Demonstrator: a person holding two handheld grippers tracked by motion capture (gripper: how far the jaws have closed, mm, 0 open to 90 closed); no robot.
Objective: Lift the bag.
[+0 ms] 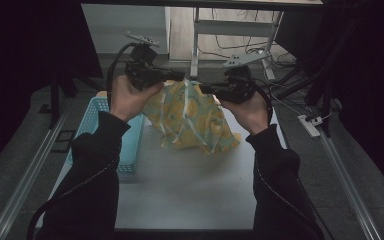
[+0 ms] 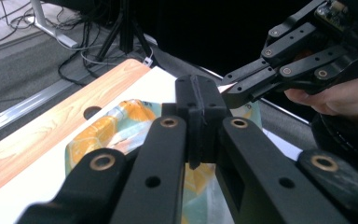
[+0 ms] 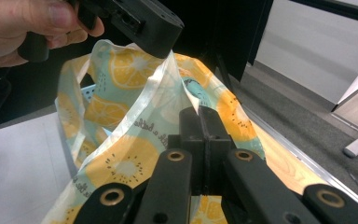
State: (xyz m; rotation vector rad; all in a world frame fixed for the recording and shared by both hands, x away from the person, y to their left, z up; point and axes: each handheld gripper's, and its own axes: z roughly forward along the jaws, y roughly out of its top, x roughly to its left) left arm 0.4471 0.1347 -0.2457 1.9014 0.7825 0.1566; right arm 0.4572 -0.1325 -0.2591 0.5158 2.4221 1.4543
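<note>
Tabletop (image 1: 190,185), pale and wide, is carrying the whole scene, with a wood-grain strip running along its far edge in the left gripper view. One light-blue plastic basket (image 1: 96,112) is sitting at the table's left side, partly under the person's left forearm. One printed bag (image 1: 192,117), pale green with orange slices on it, is hanging above the table's middle, its lower end brushing or just clearing the surface; which of the two cannot be told. Two grippers are holding it up between them.

Left gripper (image 1: 177,76) is sitting at the bag's upper left corner. In its own view its jaws are pressed fully together, no gap between them, and the right gripper view is showing that gripper's tip clamping the bag's white-edged top rim.

Right gripper (image 1: 207,89) is meeting the bag's top from the opposite side. Its jaws are likewise closed tight, pinching a fold of the printed film (image 3: 193,100) at the rim, and the bag's mouth is sagging open a little between the two grips. Both tips are standing near each other, close above the bag.

Two hands in dark sleeves are gripping the handles, and one cable is trailing from each.
</note>
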